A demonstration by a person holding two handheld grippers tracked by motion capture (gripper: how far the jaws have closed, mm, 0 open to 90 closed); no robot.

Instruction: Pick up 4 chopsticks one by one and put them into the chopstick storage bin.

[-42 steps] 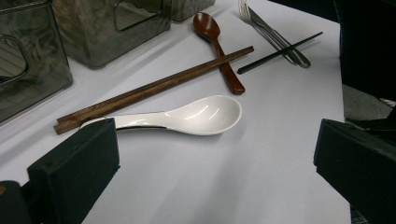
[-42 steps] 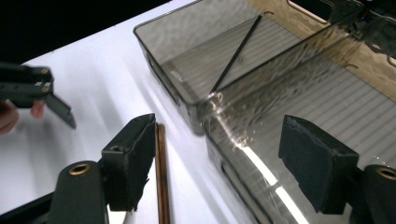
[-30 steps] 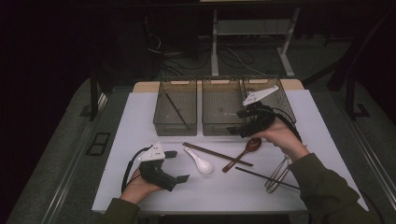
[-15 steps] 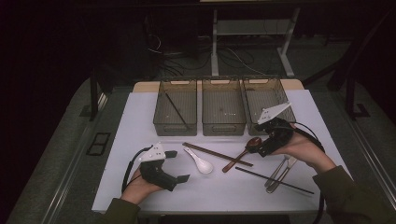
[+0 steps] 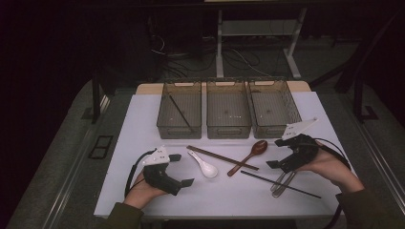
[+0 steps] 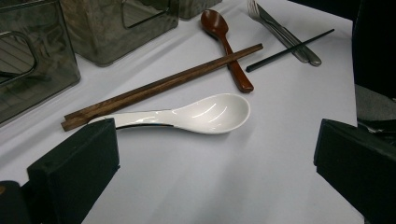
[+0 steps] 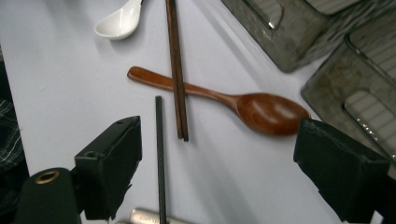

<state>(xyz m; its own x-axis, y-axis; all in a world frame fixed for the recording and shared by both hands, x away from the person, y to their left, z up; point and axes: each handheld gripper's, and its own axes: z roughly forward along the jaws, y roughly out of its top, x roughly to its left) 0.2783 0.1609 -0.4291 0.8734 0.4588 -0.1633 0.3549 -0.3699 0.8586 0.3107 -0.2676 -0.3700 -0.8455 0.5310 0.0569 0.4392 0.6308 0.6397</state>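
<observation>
A wooden spoon [image 5: 248,156] is seen at the centre right of the high view, lying flat on the white counter [image 5: 143,119], its handle crossed by a pair of brown chopsticks [image 5: 222,158]. The right gripper [image 5: 277,152] is held just right of it, jaws spread and empty. A black chopstick [image 5: 281,184] lies below. At lower left, a white spoon [image 5: 203,164] lies before the left gripper [image 5: 179,169], its jaws likewise spread wide.

Wooden spoon [image 5: 249,156] near right hand-held gripper [image 5: 278,153]
</observation>
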